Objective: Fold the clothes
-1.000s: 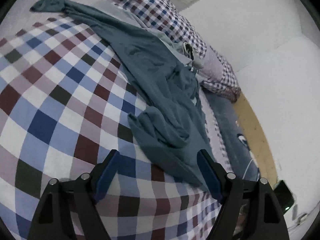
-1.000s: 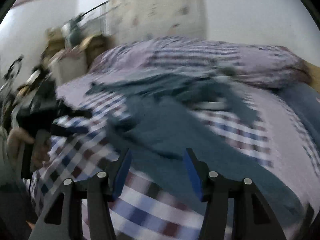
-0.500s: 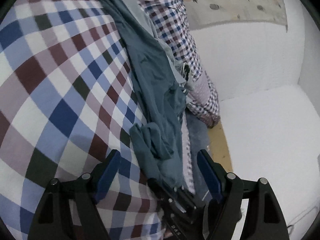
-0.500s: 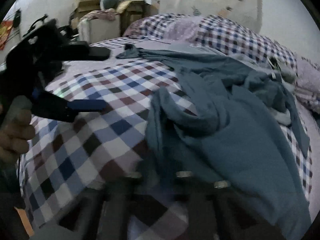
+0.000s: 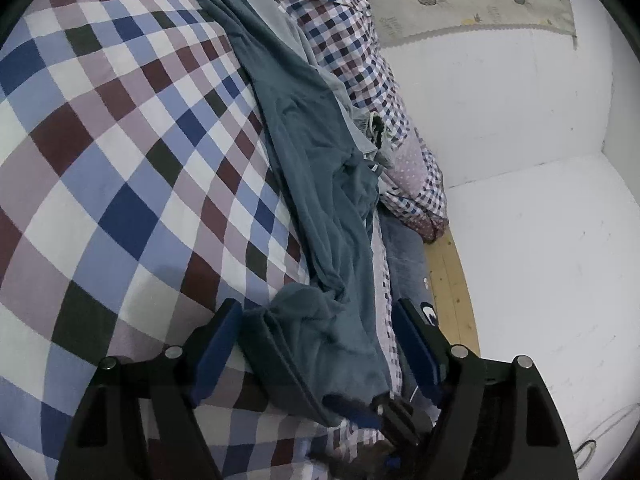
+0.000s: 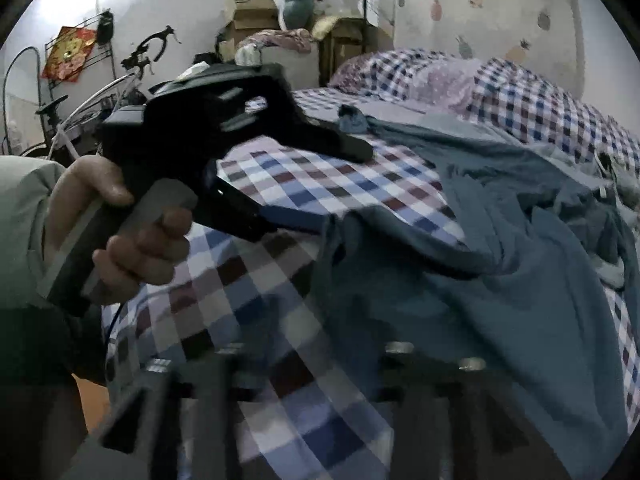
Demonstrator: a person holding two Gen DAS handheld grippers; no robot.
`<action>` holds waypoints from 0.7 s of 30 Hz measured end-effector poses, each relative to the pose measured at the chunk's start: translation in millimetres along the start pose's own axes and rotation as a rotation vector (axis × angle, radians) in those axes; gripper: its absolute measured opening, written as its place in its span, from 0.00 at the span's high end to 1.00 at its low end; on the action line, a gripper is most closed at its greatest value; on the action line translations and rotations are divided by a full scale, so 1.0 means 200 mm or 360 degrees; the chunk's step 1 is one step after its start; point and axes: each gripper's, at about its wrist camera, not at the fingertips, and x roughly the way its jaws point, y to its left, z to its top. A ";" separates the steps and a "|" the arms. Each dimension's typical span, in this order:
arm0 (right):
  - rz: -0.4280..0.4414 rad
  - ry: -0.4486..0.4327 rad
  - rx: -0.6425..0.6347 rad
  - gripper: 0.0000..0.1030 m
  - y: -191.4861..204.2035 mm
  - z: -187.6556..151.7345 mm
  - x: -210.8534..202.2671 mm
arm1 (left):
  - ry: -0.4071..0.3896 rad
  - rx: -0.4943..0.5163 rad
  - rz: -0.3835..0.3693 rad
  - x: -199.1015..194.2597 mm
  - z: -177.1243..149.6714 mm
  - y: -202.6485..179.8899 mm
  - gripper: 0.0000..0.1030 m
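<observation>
L gripper [image 5: 316,336]: blue-padded fingers [image 5: 218,344] spread wide, pinching nothing; bunched lower end of teal-blue garment [image 5: 320,168] lying in the gap betw. them, along w/ one dark finger of the other tool. Seen from R wrist cam as a black body gripped by a hand [image 6: 120,236] at a grey handle, pale-green sleeve [image 6: 20,220] behind; top finger above the checks, lower finger reaching the cloth's near edge.

R gripper [image 6: 312,396]: own fingers smeared by motion blur at bottom of R view, so spread or closed cannot be told; cloth draped over and just ahead of them.

Garment: long, crumpled, stretched diagonally across checked bedspread [image 5: 120,160] from far corner down to the grippers; far end near the lace-trimmed border, mid part heaped w/ a paler grey-blue piece [image 5: 280,20] alongside, right side close to the mattress edge.

Beyond: checked pillows [image 5: 352,52] touching the garment's far side, dotted lilac panel on them; blue-grey sheet [image 5: 404,256] under, then wooden bed rail [image 5: 452,280] against white wall [image 5: 500,120]; pineapple-print wall cloth [image 5: 460,0] above.

R view bkgd.: bicycle [image 6: 132,68], red wall decoration [image 6: 68,52], cardboard boxes [image 6: 248,12], plush toy [image 6: 294,0] on top of clutter.
</observation>
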 end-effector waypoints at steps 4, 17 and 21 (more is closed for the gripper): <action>0.0129 0.0021 -0.0070 0.46 0.08 0.01 0.06 | 0.0022 -0.0032 0.0033 -0.01 0.00 0.01 0.31; 0.0401 -0.0012 -0.0031 0.49 0.13 -0.02 0.04 | 0.0153 0.0030 0.0277 0.04 -0.05 0.02 0.91; 0.0353 -0.0033 0.0005 0.48 0.11 -0.02 0.01 | 0.0129 0.0093 0.0336 0.02 -0.07 -0.01 0.97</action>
